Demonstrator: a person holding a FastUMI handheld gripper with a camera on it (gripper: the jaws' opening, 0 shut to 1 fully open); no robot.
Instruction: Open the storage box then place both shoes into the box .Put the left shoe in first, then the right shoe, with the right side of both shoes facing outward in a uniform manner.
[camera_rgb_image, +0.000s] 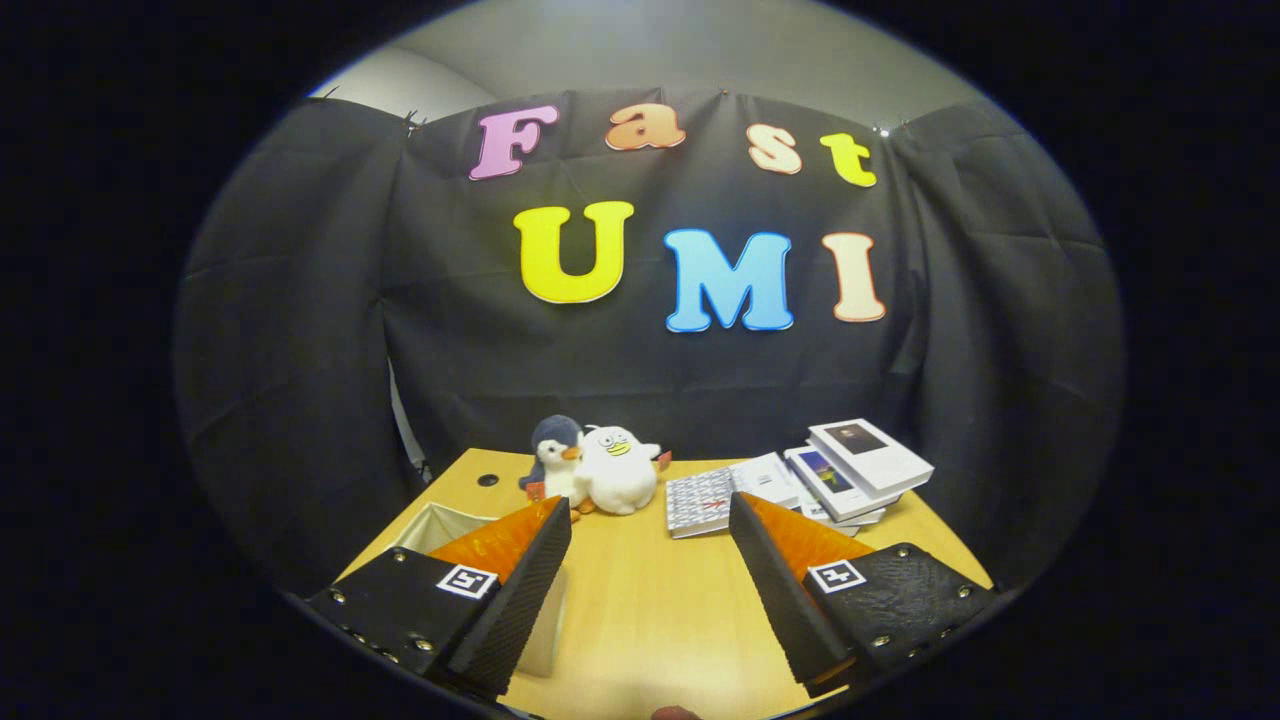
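Hovering claw (650, 520) spread apart over bare table (650, 610), storage box (440, 525) under its left finger, plush toys (597, 468) beyond

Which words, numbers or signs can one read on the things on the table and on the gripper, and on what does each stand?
No text can be read.
Books: print on the covers, too small to read.
Booklet: a fine pattern and a red mark, blurred.
Plush toys: small tags, too small to read.
Gripper: a square black-and-white marker on each finger, a code pattern with no words; fingers open above the table, nothing between them.
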